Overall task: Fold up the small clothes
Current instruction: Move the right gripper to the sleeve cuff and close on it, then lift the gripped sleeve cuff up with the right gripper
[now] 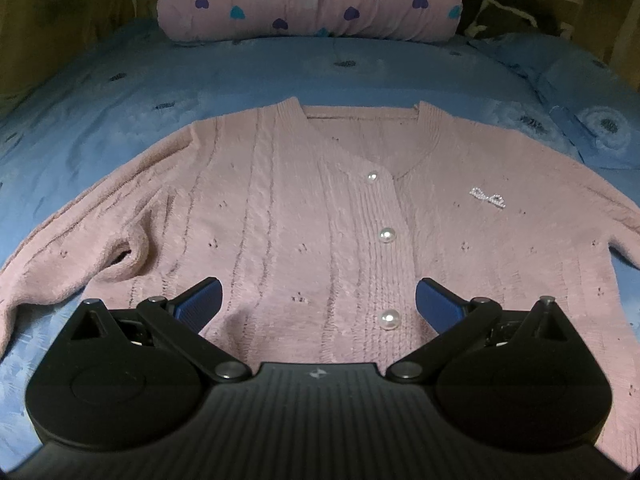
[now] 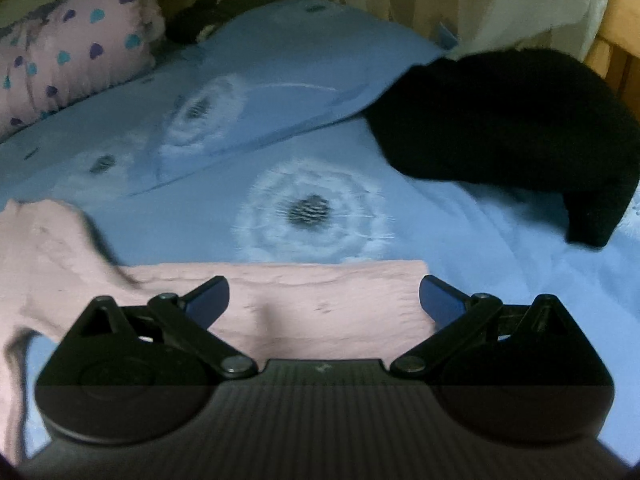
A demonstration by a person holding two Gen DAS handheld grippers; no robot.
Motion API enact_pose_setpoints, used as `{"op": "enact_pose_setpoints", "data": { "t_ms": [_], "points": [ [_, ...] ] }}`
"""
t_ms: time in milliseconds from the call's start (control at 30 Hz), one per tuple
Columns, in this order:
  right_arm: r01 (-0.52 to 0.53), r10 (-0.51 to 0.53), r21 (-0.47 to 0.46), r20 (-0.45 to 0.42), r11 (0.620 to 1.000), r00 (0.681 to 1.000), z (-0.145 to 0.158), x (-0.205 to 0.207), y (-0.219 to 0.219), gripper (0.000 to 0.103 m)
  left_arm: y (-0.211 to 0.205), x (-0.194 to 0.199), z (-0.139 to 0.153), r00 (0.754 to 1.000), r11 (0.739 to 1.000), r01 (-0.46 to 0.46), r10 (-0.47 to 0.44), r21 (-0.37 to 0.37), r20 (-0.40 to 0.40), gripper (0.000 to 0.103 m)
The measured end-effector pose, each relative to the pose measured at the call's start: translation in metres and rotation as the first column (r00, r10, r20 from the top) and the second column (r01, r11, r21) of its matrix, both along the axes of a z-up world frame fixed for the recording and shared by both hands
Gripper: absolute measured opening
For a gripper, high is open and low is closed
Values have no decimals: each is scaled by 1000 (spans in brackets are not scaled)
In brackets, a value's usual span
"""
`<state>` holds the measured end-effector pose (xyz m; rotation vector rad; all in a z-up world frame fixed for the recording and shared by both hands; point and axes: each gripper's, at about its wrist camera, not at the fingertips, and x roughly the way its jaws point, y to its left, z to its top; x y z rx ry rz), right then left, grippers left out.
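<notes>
A pink knit cardigan [image 1: 304, 208] with pearl buttons lies spread flat, front up, on a blue bed cover [image 1: 120, 80]. Its sleeves reach out to both sides; the left sleeve's cuff curls back near the body. My left gripper [image 1: 319, 300] is open and empty, hovering over the cardigan's lower hem near the button band. My right gripper [image 2: 324, 298] is open and empty over the end of the cardigan's right sleeve [image 2: 328, 300], which lies flat on the bed cover [image 2: 460, 280].
A pink pillow with blue and purple hearts [image 1: 308, 0] lies at the head of the bed. A blue pillow with dandelion print [image 2: 260, 92] and a black garment [image 2: 500, 128] lie to the right. Wooden bed rails border the sides.
</notes>
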<state>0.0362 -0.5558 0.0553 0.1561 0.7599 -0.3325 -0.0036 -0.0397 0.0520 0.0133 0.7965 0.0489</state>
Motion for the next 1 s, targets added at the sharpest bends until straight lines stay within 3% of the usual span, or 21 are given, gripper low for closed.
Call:
{"op": "enact_pose_setpoints", "data": {
  "t_ms": [133,233,400,433,500,567,633,800,933,1000],
  "points": [
    [-4,5,8,-40,1000,999,-13,7,-19,103,-4,5,-5,1000,1000,-3,2,-19,-11,103],
    [2,3,92,-49,996,999,-24,11,-33,103,-10,7,-9,1000,1000,6,-7,-11,-21,103],
    [0,-1,163,4,987,1000,-29,8,-36,102,-14,9,-17,999,1000,6,-5,6,-36,103],
    [-17,16,173,6,985,1000,-29,8,-33,98,-15,9,-18,999,1000,3,-2,5,-38,103],
    [-28,27,149,10,988,1000,-29,9,-28,75,-16,9,-20,999,1000,0,0,4,-42,103],
    [-24,22,115,13,993,1000,-27,8,-26,37,-17,9,-21,999,1000,3,-3,7,-42,103],
    [-27,19,171,51,985,999,-23,4,-32,30,-17,7,-21,999,1000,9,-8,14,-40,103],
    [77,-101,179,132,981,986,-8,-14,-50,29,-17,5,-24,999,1000,2,-1,26,-39,103],
    [96,-112,221,60,971,992,-26,-12,-60,33,-18,5,-30,999,1000,1,0,31,-52,103],
    [91,-111,200,89,976,990,-30,-16,-56,37,-19,4,-30,999,999,7,-5,39,-49,103]
  ]
}}
